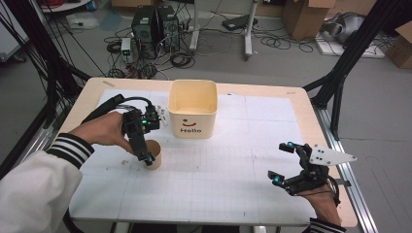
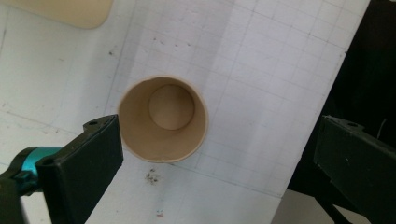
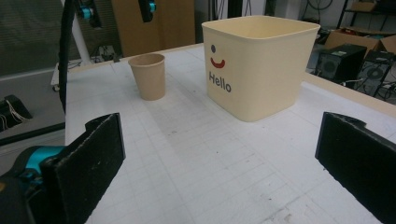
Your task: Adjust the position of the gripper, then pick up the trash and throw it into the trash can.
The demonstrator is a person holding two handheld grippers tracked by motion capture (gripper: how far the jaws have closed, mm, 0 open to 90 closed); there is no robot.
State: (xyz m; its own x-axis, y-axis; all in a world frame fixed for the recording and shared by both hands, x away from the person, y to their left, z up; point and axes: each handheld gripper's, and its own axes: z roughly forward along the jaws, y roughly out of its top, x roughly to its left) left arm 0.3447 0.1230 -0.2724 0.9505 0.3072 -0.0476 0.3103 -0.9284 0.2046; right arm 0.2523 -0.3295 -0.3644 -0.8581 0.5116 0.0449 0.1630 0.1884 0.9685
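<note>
One paper cup (image 1: 154, 154) is seen upright on the counter (image 1: 233, 194), just in front of and left of the cream "Hello" bin (image 1: 192, 109). The left tool (image 1: 148, 158) is held directly above the cup, jaws spread, nothing gripped. The right tool (image 1: 283, 162) is held released, well apart, near the right edge.

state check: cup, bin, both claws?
paper cup: upright on the table, empty, not gripped.
bin: upright, open top, looks empty as far as visible.
left claw: open, poised above the cup.
right claw: open, holding nothing, off to the side.
</note>
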